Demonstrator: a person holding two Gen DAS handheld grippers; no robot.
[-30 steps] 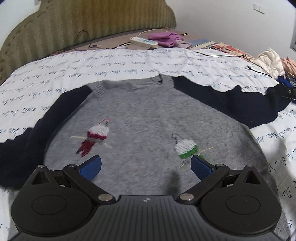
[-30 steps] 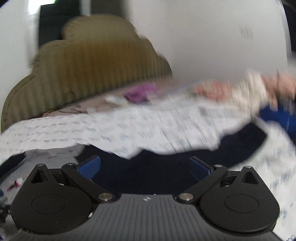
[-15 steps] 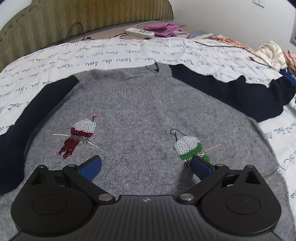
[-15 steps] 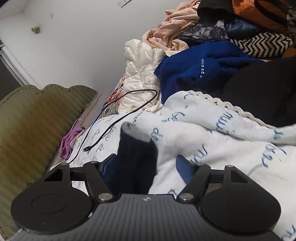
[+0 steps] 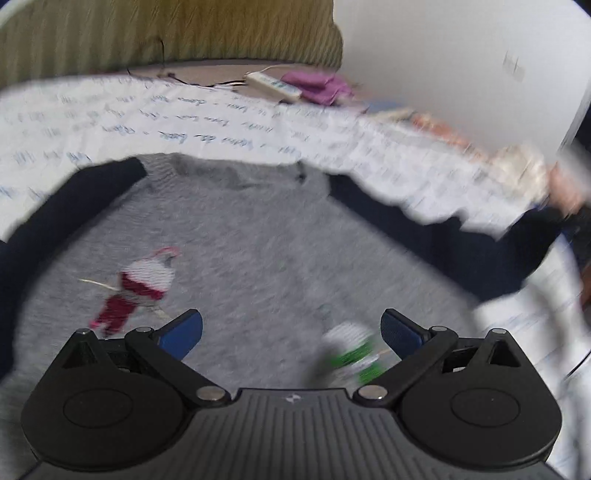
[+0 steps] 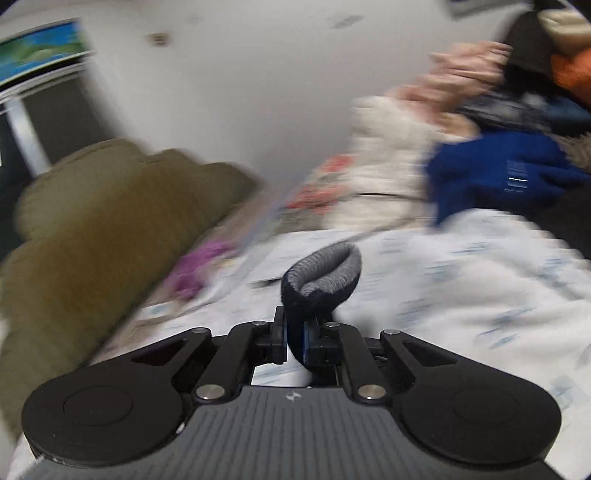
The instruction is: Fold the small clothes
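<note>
1. Headboard [image 5: 166,33]: olive, ribbed, along the far edge of the bed; in the right wrist view it fills the left side, blurred.
2. Bedspread [image 5: 184,114]: white with blue script, covering the bed. Both views are smeared by motion.
3. Sweater [image 5: 258,251]: grey knit body with navy sleeves, lying flat, front up, in the middle of the bedspread, collar toward the headboard.
4. Red bird motif [image 5: 136,288]: on the sweater's left chest. Green bird motif [image 5: 351,354]: on the right, at the near edge of the view beside the right finger.
5. Left gripper [image 5: 291,332]: above the sweater's lower body, jaws wide apart, nothing between the blue pads.
6. Power strip [image 5: 273,86] and purple cloth [image 5: 317,83]: side by side at the head edge of the bed.
7. Right gripper [image 6: 294,341]: jaws have just been closing and now pinch the sleeve cuff [image 6: 321,275], navy outside and grey inside, which stands up in a loop beyond the fingertips.
8. Clothes pile [image 6: 491,173]: at the right edge of the bed, cream, pink and royal blue items heaped together.
</note>
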